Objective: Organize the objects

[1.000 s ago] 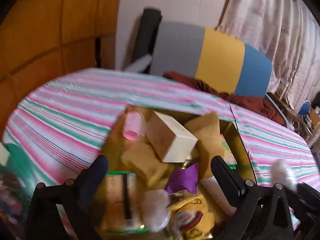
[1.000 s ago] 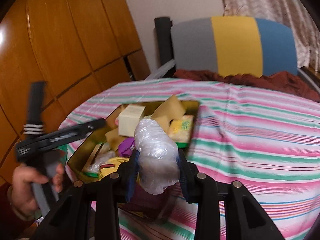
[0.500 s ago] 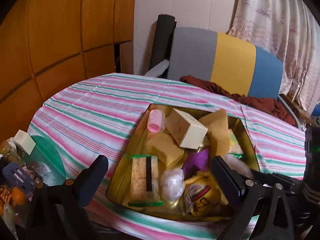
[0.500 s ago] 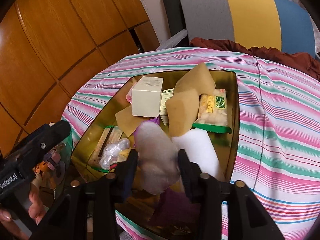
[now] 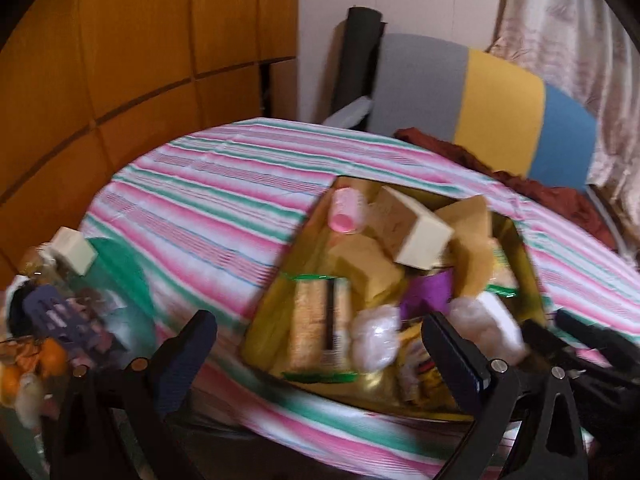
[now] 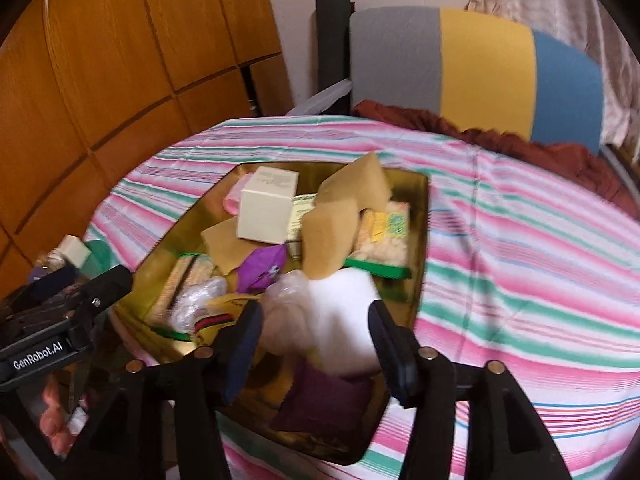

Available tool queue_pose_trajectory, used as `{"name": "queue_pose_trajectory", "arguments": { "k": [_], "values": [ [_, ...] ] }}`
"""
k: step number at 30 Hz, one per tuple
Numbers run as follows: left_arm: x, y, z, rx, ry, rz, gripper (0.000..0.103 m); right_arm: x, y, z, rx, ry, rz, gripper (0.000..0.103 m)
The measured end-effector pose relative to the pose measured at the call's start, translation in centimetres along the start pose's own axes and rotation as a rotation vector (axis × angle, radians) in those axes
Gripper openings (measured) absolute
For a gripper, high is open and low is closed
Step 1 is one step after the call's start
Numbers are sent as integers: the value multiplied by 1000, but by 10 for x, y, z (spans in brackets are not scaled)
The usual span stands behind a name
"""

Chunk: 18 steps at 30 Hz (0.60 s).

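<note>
- At the bottom of the right wrist view, the right gripper [image 6: 316, 344] is seen with its jaws opening; the plastic-wrapped bundle [image 6: 286, 312] that was clamped between them a second ago now lies loose between the pads, no longer pressed.
- Just behind it, a white block [image 6: 344, 312] is seen leaning against that bundle at the near end of the gold tray [image 6: 422, 240].
- At the bottom of the left wrist view, the left gripper [image 5: 316, 344] is held with jaws wide apart and nothing between them, above the tray's near edge.
- Further into the tray, a purple wrapper [image 6: 264, 268], tan sponges [image 6: 332, 236], a cream box [image 6: 268, 212] and a pink roller [image 5: 347, 213] are piled together.
- Beyond the tray, the striped tablecloth [image 6: 520, 240] is spread bare towards the upper right.
- The bundle is judged delivered, so one more object counts as sorted; the clutter at the left edge [image 5: 52, 320] is probably left to be dealt with.
</note>
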<state>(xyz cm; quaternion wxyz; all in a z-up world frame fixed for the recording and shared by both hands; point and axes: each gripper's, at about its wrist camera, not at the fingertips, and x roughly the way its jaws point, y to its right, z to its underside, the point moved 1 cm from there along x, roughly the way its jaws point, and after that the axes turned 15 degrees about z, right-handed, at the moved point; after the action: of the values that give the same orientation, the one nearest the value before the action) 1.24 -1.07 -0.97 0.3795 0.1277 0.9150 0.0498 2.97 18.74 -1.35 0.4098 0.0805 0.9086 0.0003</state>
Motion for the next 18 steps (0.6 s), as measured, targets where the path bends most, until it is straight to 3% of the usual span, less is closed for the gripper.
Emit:
{"name": "queue_pose_trajectory", "arguments": {
  "k": [3,10,18],
  "values": [
    [-4,1,4,16,12,-19,103,-9,-2,-2,-12,35,68,68],
    [-2,0,5,23,-6,-39,103,-21,-5,-8,-12,51,147,68],
    [2,0,7,9,-58,-33,103,-20,-7,-7,29,23,164,68]
  ]
}}
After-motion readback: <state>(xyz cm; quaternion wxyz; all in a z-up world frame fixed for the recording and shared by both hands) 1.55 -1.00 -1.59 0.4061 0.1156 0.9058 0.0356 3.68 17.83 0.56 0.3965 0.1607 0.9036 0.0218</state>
